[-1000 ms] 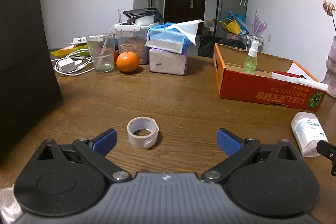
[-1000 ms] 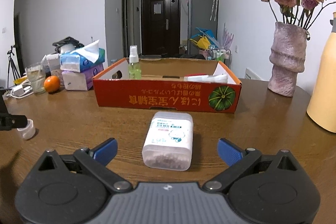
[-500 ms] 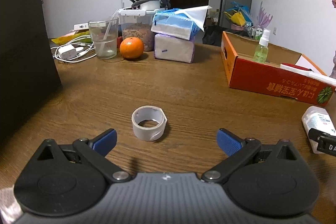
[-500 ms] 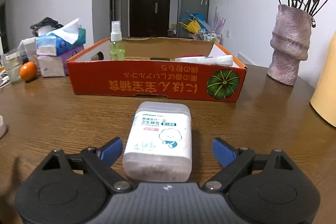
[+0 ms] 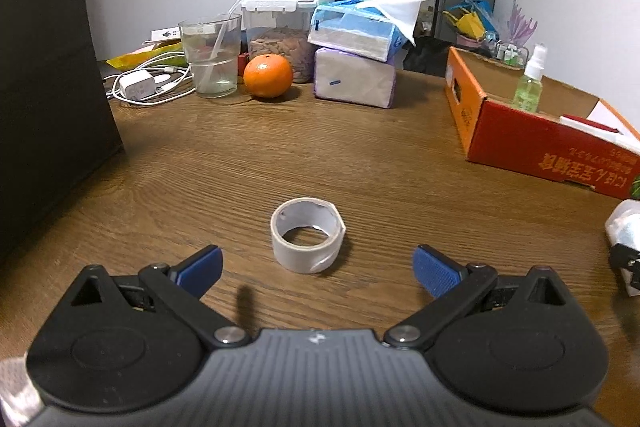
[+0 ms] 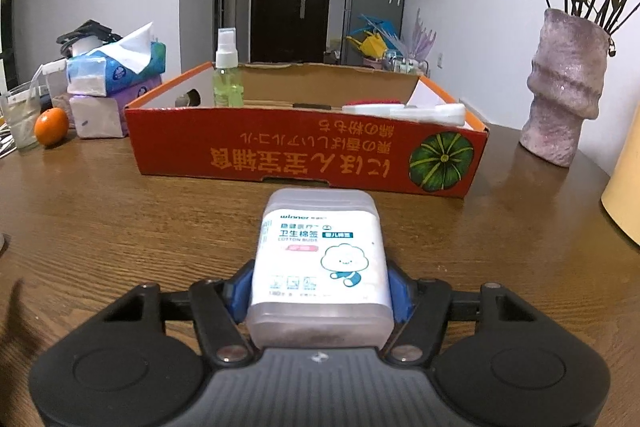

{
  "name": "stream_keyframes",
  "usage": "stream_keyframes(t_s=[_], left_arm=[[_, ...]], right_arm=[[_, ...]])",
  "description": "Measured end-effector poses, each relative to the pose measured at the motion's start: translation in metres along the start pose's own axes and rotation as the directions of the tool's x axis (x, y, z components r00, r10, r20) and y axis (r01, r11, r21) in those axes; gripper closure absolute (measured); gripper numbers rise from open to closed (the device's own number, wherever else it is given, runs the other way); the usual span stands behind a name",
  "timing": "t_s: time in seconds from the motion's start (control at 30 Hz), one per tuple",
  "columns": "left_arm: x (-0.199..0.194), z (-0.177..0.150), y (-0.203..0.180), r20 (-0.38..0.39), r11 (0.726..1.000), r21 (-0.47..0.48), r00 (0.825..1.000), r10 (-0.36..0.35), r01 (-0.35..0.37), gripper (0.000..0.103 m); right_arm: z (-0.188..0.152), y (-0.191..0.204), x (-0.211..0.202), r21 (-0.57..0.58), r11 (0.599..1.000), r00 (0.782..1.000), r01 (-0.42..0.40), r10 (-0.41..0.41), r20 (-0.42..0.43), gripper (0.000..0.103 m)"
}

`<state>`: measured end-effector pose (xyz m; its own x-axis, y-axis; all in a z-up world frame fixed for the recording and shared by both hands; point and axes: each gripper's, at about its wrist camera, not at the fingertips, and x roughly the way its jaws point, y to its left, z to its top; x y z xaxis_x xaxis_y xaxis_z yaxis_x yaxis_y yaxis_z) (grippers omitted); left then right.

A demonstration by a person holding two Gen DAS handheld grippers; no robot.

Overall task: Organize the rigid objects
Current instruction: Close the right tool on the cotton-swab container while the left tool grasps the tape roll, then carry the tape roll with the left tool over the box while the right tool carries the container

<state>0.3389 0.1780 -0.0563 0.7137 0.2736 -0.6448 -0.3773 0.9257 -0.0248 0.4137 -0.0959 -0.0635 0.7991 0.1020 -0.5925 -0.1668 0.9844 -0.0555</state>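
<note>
Right now the cotton bud box [image 6: 320,259] lies flat on the wooden table [image 6: 120,219], label up, just in front of the red cardboard tray [image 6: 304,155]. The right gripper [image 6: 320,293] is closing on it, the blue pads [image 6: 240,291] already against both long sides. Inside the tray stand a green spray bottle [image 6: 228,79] and a white and red item I cannot make out. Off to the left, the roll of tape [image 5: 307,235] rests on the table just ahead of the left gripper [image 5: 316,267], whose jaws stand wide apart, touching nothing. Farther back sit an orange [image 5: 268,75], a glass [image 5: 210,57] and stacked tissue packs [image 5: 356,59].
</note>
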Motion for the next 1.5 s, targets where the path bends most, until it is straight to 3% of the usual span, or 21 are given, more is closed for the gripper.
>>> stream_keyframes(t_s=[0.33,0.57,0.7,0.77,1.03,1.5], left_arm=[[0.012,0.003,-0.001,0.016,0.999,0.045,0.999,0.028,-0.028,0.001],[0.019,0.005,-0.004,0.005,0.996,0.082,1.0,0.025,-0.026,0.023],[0.022,0.005,-0.001,-0.006,0.997,0.075,1.0,0.023,-0.022,0.029],[0.023,0.005,0.0,-0.017,0.998,0.069,1.0,0.014,-0.013,0.039],[0.029,0.008,0.007,-0.037,0.999,0.045,0.999,-0.006,0.007,0.057],[0.026,0.007,0.005,-0.031,0.998,0.056,0.999,-0.013,0.015,0.058]], right_arm=[[0.0,-0.002,-0.013,0.011,1.0,0.998,-0.018,0.018,0.053,0.039],[-0.001,0.005,-0.026,-0.011,0.999,0.994,-0.048,0.048,0.094,0.039],[-0.002,0.009,-0.029,-0.019,0.998,0.993,-0.055,0.056,0.101,0.039],[-0.003,0.01,-0.03,-0.021,0.998,0.993,-0.056,0.058,0.104,0.039],[-0.005,0.011,-0.031,-0.022,0.998,0.993,-0.06,0.062,0.105,0.039],[-0.007,0.011,-0.034,-0.018,0.998,0.992,-0.061,0.062,0.11,0.039]])
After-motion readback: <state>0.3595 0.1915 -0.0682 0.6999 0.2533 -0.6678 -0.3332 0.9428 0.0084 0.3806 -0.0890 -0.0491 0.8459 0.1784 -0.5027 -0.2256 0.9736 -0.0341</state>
